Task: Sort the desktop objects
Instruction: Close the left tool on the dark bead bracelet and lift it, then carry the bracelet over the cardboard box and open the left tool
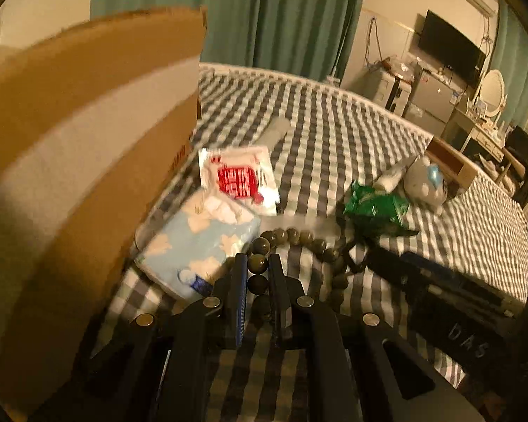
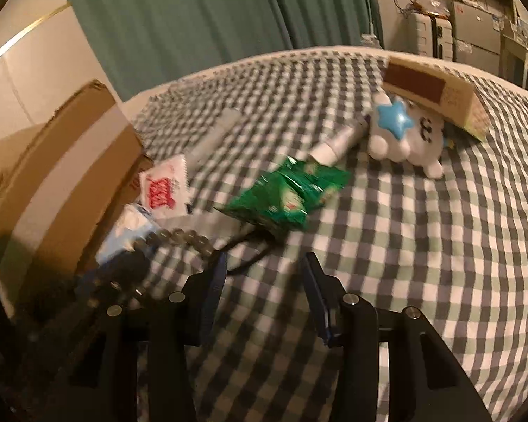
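Note:
My left gripper [image 1: 258, 263] is shut on a string of dark green beads [image 1: 299, 237], which loops out over the checked cloth; the beads also show in the right wrist view [image 2: 190, 237]. A blue tissue pack [image 1: 200, 246], a red and white packet [image 1: 237, 177] and a green snack bag [image 1: 375, 207] lie just ahead. My right gripper [image 2: 265, 263] is open and empty above the cloth, a little short of the green snack bag [image 2: 288, 193]. The right gripper shows in the left wrist view [image 1: 440, 281] at the right.
A tall cardboard box [image 1: 88, 140] stands close on the left. A white plush toy with a blue star [image 2: 404, 137], a white tube [image 2: 341, 140], a grey stick [image 2: 214, 137] and a tan box [image 2: 436, 95] lie farther back on the checked cloth [image 2: 422, 246].

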### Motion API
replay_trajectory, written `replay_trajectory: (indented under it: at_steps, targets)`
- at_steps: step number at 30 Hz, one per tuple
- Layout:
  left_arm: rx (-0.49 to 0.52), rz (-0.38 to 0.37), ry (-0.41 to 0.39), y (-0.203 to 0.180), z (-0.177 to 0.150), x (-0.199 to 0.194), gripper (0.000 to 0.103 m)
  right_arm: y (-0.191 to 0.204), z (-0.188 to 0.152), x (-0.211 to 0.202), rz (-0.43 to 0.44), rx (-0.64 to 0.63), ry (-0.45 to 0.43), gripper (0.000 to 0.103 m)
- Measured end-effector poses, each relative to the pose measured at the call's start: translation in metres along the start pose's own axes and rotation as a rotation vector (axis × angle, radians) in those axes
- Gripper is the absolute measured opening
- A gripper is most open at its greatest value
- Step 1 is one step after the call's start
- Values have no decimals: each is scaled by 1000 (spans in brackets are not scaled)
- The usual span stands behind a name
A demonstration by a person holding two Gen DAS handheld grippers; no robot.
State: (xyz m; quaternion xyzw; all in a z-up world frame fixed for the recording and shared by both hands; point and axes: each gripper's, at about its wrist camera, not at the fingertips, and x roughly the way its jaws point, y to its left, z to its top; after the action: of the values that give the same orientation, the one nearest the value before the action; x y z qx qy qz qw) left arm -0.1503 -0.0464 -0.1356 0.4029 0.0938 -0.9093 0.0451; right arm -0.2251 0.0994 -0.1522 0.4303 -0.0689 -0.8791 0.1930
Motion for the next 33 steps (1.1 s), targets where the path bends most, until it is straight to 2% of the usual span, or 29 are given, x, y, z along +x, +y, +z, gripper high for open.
replay_trajectory:
  at_steps: [2, 4, 6, 9, 15, 21, 25, 33]
  targets:
    - [-9, -10, 29, 0, -3, 7, 11, 1, 2, 10, 13, 8, 15, 44]
    - [-14, -15, 47, 0, -5, 13, 11, 4, 2, 22, -17, -3, 31, 40]
    - [-30, -34, 57, 2, -6, 20, 13, 10, 1, 27, -72, -49, 25, 3]
    - [-51, -53, 42, 6, -8, 22, 13, 4, 0, 23, -48, -32, 34, 3]
    - [-48, -92, 5, 5, -8, 8, 11, -10, -6, -10, -31, 13, 38, 3]
    - [-45, -135, -41, 4, -12, -31, 11, -5, -8, -53, -33, 22, -16, 3]
    - [1, -152, -78, -5, -15, -69, 11, 6, -11, -77, -17, 28, -37, 3]
    - [15, -170, -116, -4, 11, -137, 11, 48, -19, -129, 18, -9, -90, 3]
